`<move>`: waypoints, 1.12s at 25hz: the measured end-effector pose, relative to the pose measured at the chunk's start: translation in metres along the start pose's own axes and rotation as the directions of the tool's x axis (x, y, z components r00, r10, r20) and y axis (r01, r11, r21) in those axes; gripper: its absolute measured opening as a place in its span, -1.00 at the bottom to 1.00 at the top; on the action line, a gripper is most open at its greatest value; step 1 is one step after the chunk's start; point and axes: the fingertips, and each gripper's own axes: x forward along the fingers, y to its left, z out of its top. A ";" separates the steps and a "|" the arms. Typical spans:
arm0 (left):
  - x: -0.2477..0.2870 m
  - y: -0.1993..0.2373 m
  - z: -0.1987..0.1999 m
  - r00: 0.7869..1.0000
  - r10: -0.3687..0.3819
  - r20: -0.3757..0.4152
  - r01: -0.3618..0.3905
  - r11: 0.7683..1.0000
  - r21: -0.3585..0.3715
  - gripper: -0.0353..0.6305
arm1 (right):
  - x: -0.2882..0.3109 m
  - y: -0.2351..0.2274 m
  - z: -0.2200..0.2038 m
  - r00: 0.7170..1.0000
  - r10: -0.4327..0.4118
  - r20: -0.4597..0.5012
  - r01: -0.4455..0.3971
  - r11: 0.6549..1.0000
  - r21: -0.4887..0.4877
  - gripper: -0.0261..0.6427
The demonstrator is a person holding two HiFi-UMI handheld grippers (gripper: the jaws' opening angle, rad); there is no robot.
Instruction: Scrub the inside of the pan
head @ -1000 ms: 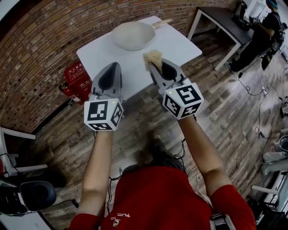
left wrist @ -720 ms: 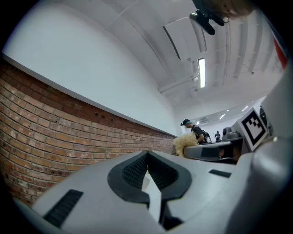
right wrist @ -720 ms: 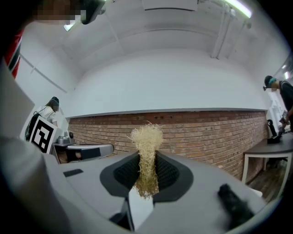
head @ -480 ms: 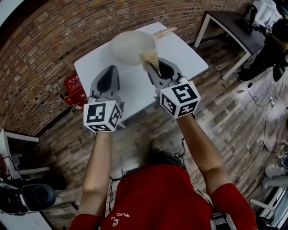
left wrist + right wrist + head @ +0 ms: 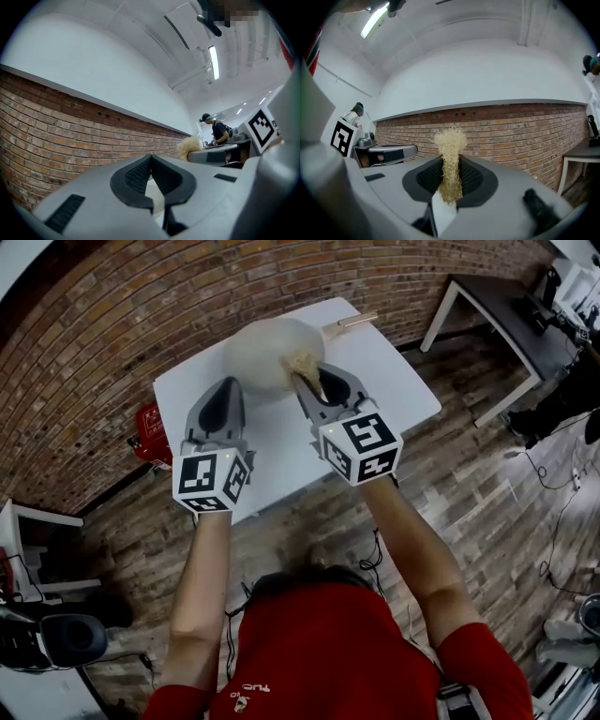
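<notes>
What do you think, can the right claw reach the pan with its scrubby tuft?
Probably yes. The right claw holds the scrubber tuft right at the near rim of the pan on the white table, and nothing stands between them.

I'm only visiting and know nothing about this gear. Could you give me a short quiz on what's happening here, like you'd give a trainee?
1. What does the right tool grip? A) a cloth B) a pale fibrous scrubber C) nothing
2. True or false: the left tool has its jaws wide apart.
3. Fill in: the pan sits on a white ____.
Key: 1 B. 2 False: they are together, with nothing between them. 3 table.
</notes>
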 end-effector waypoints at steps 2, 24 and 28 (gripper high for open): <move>0.010 0.002 -0.003 1.000 0.011 -0.007 -0.011 1.000 0.005 -0.85 | 0.008 -0.009 -0.002 1.000 0.005 -0.005 -0.005 1.000 0.003 -0.67; 0.115 0.092 -0.047 0.999 0.041 -0.020 -0.040 0.999 0.037 -0.85 | 0.152 -0.055 -0.027 0.997 0.024 -0.079 -0.025 1.000 -0.018 -0.66; 0.132 0.116 -0.062 0.998 0.047 -0.030 -0.045 0.998 0.040 -0.85 | 0.181 -0.062 -0.040 0.993 0.017 -0.115 -0.020 0.999 -0.026 -0.67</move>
